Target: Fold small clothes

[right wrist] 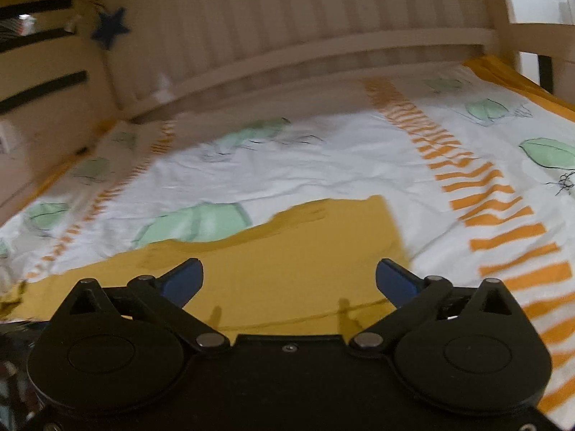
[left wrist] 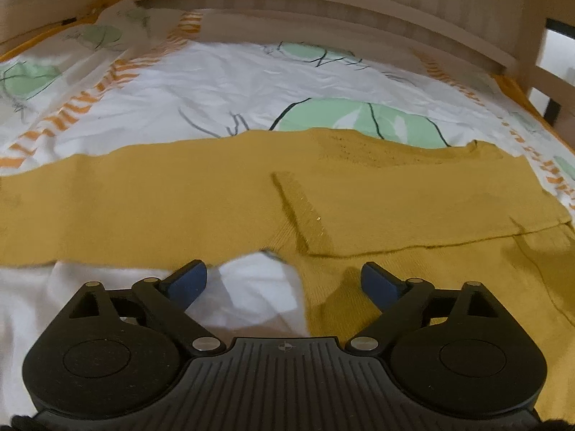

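A mustard-yellow knit garment (left wrist: 215,197) lies flat across the bed sheet, with a sleeve cuff (left wrist: 302,212) folded over its body. My left gripper (left wrist: 284,280) is open and empty, low over the garment's near edge where white sheet shows. In the right wrist view the same garment (right wrist: 287,269) lies under my right gripper (right wrist: 289,276), which is open and empty just above the cloth, near its right edge.
The bed sheet (left wrist: 215,82) is white with green leaves and orange stripes. A wooden slatted headboard (left wrist: 323,3) stands at the far side, also in the right wrist view (right wrist: 287,28). A dark blue star (right wrist: 109,28) hangs at the left corner.
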